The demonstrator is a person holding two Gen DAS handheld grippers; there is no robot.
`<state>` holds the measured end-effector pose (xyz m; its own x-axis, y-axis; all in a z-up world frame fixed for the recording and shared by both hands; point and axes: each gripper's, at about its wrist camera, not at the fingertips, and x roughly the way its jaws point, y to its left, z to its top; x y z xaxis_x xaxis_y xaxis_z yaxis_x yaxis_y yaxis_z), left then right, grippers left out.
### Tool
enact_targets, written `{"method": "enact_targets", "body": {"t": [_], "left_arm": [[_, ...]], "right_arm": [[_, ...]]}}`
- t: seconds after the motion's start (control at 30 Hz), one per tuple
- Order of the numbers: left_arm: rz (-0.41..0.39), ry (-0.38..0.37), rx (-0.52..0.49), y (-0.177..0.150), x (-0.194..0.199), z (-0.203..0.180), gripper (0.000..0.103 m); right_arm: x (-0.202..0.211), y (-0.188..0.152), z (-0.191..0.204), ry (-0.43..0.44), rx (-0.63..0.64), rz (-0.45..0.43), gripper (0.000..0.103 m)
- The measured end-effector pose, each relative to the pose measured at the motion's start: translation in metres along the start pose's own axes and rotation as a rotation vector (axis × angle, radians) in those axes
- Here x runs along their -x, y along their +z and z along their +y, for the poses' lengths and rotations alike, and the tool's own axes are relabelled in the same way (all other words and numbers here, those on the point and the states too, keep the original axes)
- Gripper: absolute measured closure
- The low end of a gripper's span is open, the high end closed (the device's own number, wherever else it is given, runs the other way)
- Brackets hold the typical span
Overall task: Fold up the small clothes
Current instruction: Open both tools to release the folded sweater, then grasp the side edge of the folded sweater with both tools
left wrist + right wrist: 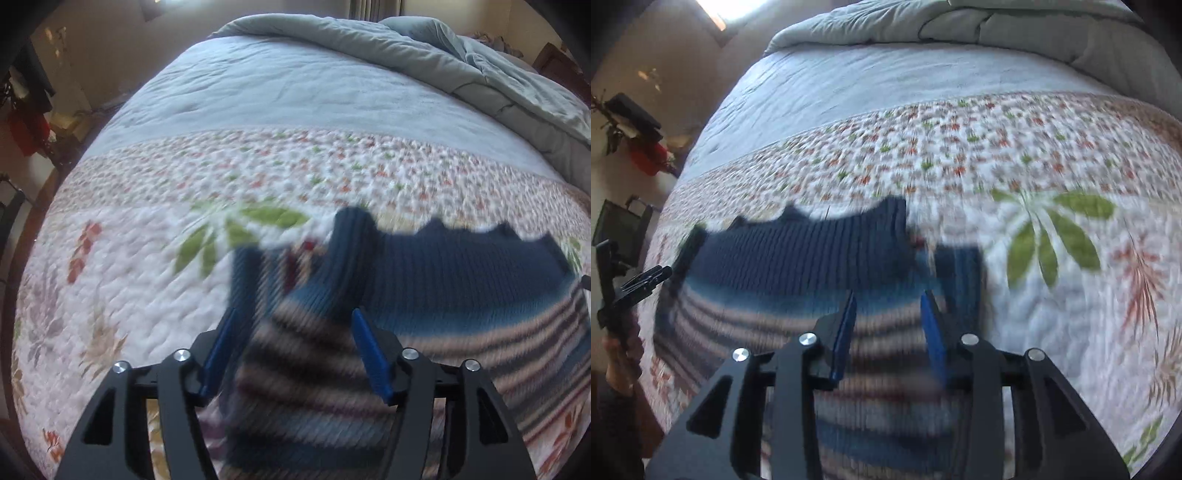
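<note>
A ribbed knit sweater point(424, 280), navy on top and striped below, lies on a quilted floral bedspread point(140, 280). Both the left gripper point(291, 339) and right gripper point(890, 325) hover over it, blue pads spread, nothing clamped. Beyond them lies a rumpled grey duvet point(406, 48).

Soft daylight, heavy motion blur, fisheye-warped edges

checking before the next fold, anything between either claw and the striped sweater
Nothing visible does. The striped sweater already lies between the fingers of the left claw and the right claw. Around it there is only the floral quilt.
</note>
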<state>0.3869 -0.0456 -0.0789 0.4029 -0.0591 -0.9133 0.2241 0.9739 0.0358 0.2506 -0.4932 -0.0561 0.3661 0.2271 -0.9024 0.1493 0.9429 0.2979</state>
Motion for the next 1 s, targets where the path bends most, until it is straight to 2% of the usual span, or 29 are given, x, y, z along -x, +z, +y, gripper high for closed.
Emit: {"method": "enact_targets", "body": {"t": [0.1,0.2,0.27,0.4,0.53,0.57,0.63,0.73,0.8,0.87,0.9,1.0], "left_arm": [[0.015,0.012,0.024,-0.046,0.025,0.026,0.036],[0.009,0.035,0.008,-0.082,0.043,0.035,0.035],[0.021,0.024,-0.010,-0.100,0.048,0.037,0.034],[0.058,0.000,-0.010,-0.123,0.046,0.034,0.033],[0.082,-0.005,0.009,-0.132,0.038,0.035,0.033],[0.091,-0.003,0.016,-0.132,0.034,0.036,0.033],[0.102,-0.016,0.024,-0.132,0.030,0.035,0.034],[0.100,-0.092,0.024,-0.133,0.035,0.030,0.037],[0.085,-0.090,-0.009,-0.133,0.039,0.023,0.037],[0.092,-0.076,-0.036,-0.134,0.034,0.017,0.038],[0.100,-0.074,-0.039,-0.134,0.030,0.016,0.041],[0.129,-0.077,-0.029,-0.137,0.015,0.014,0.051]], "right_arm": [[0.019,-0.038,-0.001,0.007,0.023,0.025,0.062],[0.037,-0.079,-0.001,0.023,0.037,0.046,0.053],[0.046,-0.097,-0.002,0.034,0.045,0.045,0.050],[0.044,-0.119,-0.008,0.043,0.038,0.065,0.048],[0.032,-0.129,-0.012,0.131,0.019,0.115,0.047],[0.031,-0.130,-0.008,0.118,0.033,0.115,0.047],[0.029,-0.133,-0.001,0.101,0.071,0.113,0.051],[0.030,-0.135,0.002,0.094,0.095,0.095,0.068],[0.032,-0.136,-0.002,0.115,0.086,0.082,0.079],[0.030,-0.135,-0.006,0.129,0.082,0.083,0.080],[0.028,-0.136,-0.009,0.137,0.076,0.087,0.077],[0.018,-0.136,-0.015,0.146,0.054,0.103,0.075]]}}
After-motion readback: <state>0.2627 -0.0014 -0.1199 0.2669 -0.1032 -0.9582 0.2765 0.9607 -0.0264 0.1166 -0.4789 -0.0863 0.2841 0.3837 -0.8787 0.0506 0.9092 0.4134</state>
